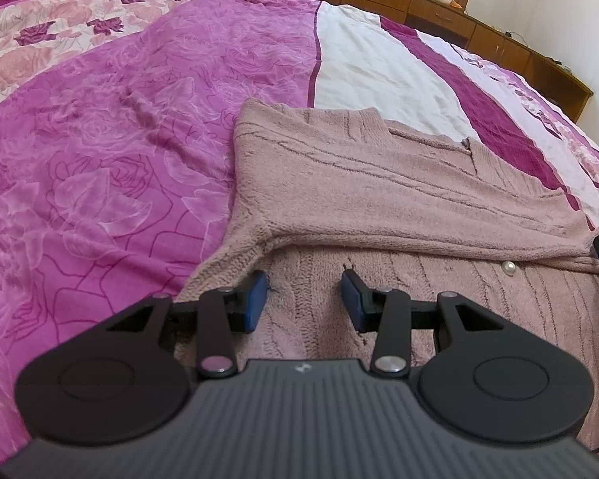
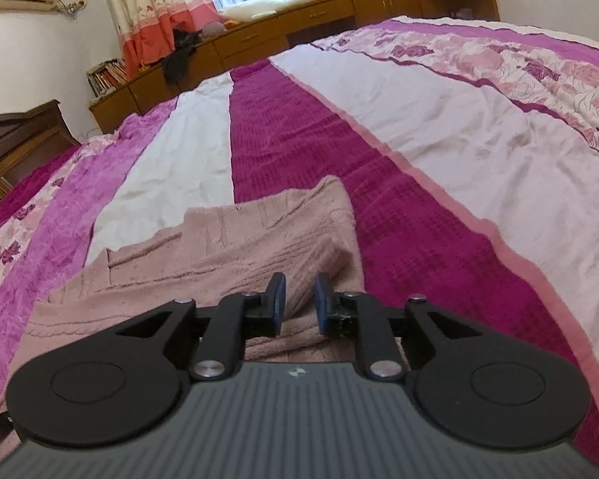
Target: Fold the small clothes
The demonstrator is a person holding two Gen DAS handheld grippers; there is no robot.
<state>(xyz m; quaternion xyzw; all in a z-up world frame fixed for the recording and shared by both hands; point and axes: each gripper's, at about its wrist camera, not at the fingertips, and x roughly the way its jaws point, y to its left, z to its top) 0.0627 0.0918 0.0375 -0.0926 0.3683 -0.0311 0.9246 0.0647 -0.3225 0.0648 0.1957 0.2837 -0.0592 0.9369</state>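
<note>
Both claws sit apart on nothing: your left gripper [image 1: 304, 299] over the pink knit cardigan [image 1: 379, 183] lying half-folded on the bedspread [image 1: 100, 139], right gripper [image 2: 299, 303] narrower, above a folded edge. It's soft, floppy and stretchy, so I'd pinch hems or corners. Near hem's hidden behind the grippers; one pearl button [image 1: 509, 268] shows.

One pink knitted cardigan [image 1: 379, 183], one pearl button [image 1: 509, 268], one bedspread [image 1: 100, 139], two claws
</note>
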